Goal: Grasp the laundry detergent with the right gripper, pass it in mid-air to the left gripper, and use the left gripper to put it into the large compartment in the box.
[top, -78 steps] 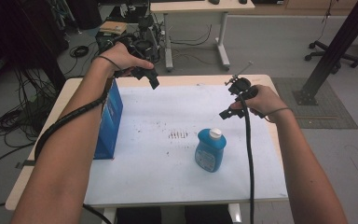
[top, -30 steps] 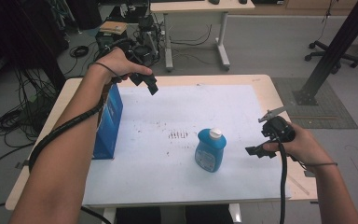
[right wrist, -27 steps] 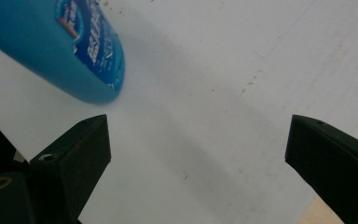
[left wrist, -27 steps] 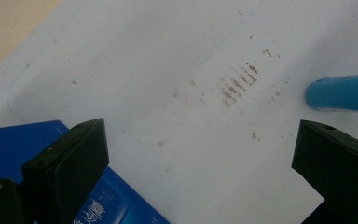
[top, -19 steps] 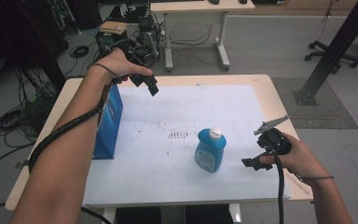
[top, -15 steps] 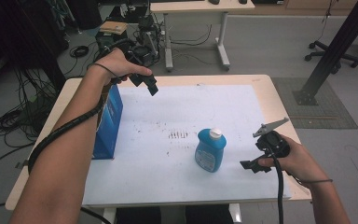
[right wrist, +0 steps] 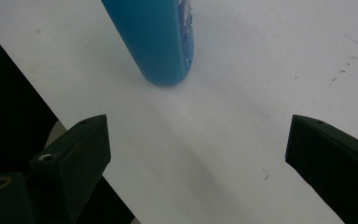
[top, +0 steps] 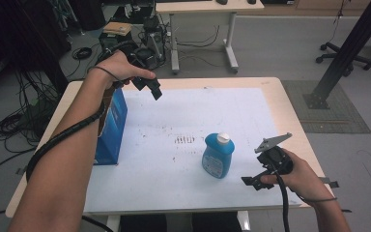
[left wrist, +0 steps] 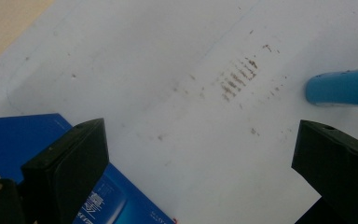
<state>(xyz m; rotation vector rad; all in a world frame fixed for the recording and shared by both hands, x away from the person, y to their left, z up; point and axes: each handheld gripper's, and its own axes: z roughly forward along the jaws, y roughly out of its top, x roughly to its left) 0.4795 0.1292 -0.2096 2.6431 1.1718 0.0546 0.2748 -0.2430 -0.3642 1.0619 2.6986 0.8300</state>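
Note:
A blue bottle point(top: 218, 156) with a white cap stands upright on the white table sheet, right of centre. Its base point(right wrist: 164, 42) fills the top of the right gripper view. My right gripper point(top: 252, 181) is low near the table's front right, a short way right of the bottle, open and empty. A blue box point(top: 111, 126) stands upright at the table's left. My left gripper point(top: 150, 89) hovers above the box's far end, jaws wide apart, holding nothing. In the left gripper view the box point(left wrist: 37, 140) lies below and the bottle point(left wrist: 342, 87) is at the right edge.
A patch of brown marks point(top: 184, 140) stains the white sheet point(top: 198, 111) at mid-table. Behind the table are a second desk point(top: 200, 9), cables and equipment on the floor. A black post base point(top: 323, 99) stands off the right edge.
My right gripper has come from the table's far right down and toward the front, settling low beside the bottle. The left gripper, the box and the bottle have stayed put.

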